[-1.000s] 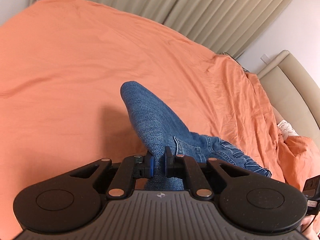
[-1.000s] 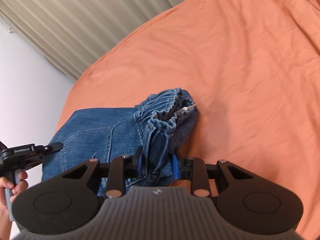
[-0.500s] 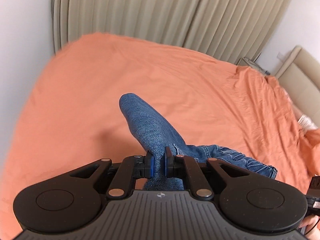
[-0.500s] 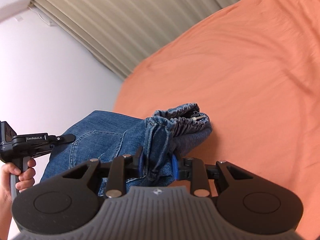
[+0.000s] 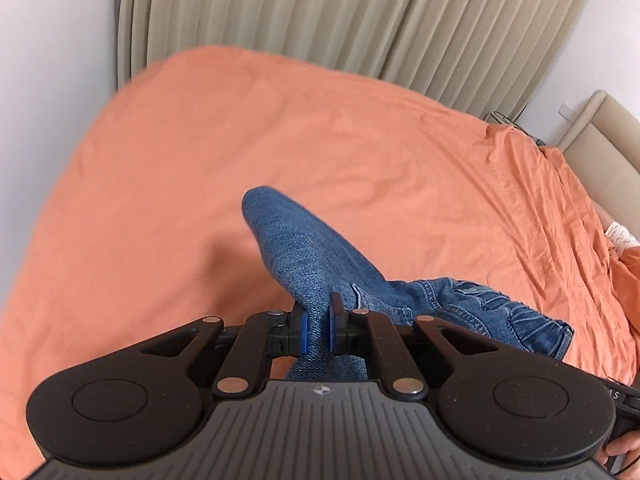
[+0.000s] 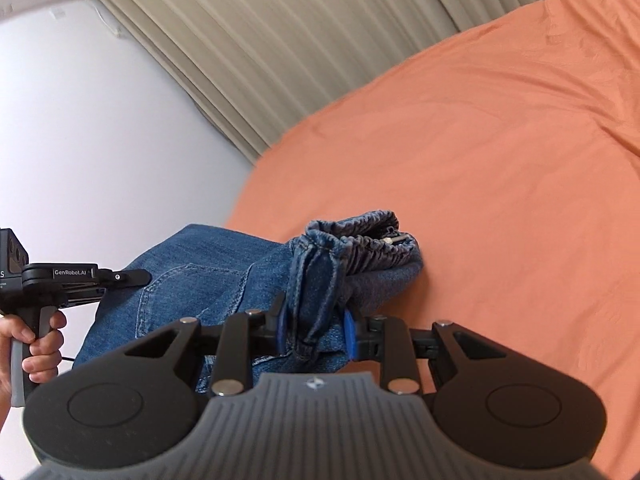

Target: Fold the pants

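A pair of blue jeans is held up above an orange bed. My left gripper is shut on a fold of the jeans; a rounded lobe of denim sticks out past its fingers. My right gripper is shut on the bunched elastic waistband of the jeans. The left gripper also shows at the left edge of the right wrist view, held by a hand. The rest of the jeans hangs below, out of sight.
The orange bedsheet covers the bed. Beige curtains hang behind it against a white wall. A beige headboard stands at the right, with a white patterned item beside it.
Both grippers have risen with the jeans and tilted up: more curtain and wall show, and the bed looks farther below. Both grips are unchanged.
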{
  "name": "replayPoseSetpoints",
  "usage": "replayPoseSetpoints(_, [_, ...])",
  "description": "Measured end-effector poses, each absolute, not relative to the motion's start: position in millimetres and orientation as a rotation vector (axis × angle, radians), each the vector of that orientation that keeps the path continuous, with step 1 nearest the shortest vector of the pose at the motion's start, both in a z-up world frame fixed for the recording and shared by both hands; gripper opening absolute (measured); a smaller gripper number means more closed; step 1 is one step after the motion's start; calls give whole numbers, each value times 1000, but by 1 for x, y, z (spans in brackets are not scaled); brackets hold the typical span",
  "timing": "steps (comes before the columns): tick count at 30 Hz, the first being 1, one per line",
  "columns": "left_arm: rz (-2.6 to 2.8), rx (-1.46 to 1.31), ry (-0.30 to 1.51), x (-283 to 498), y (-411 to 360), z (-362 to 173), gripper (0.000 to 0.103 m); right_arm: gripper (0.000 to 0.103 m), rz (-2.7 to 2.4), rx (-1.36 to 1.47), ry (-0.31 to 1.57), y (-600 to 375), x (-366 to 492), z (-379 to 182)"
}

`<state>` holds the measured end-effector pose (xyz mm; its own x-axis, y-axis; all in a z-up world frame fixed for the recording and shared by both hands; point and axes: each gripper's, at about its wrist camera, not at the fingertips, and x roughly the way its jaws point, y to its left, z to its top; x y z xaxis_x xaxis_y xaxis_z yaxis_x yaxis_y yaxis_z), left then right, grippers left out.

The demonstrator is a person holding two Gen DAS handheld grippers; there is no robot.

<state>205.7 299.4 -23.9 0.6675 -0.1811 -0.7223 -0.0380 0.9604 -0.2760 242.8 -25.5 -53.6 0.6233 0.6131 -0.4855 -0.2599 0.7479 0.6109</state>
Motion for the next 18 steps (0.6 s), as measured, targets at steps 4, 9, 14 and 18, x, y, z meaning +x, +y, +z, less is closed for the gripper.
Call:
replayPoseSetpoints(4, [-54, -316, 858, 201, 316, -63, 9, 23, 501, 518, 796, -30, 234, -83])
replayPoseSetpoints(9, [-47, -363, 875, 192, 344, -100, 9, 23, 474, 510, 860, -12, 227, -113])
replayPoseSetpoints(14, [-35, -342, 911, 192, 345, -131, 12, 25, 425, 481, 924, 1, 243, -146])
replayPoseSetpoints(18, [-14, -340, 920, 194, 345, -135, 17, 26, 408, 440, 928, 19, 265, -143])
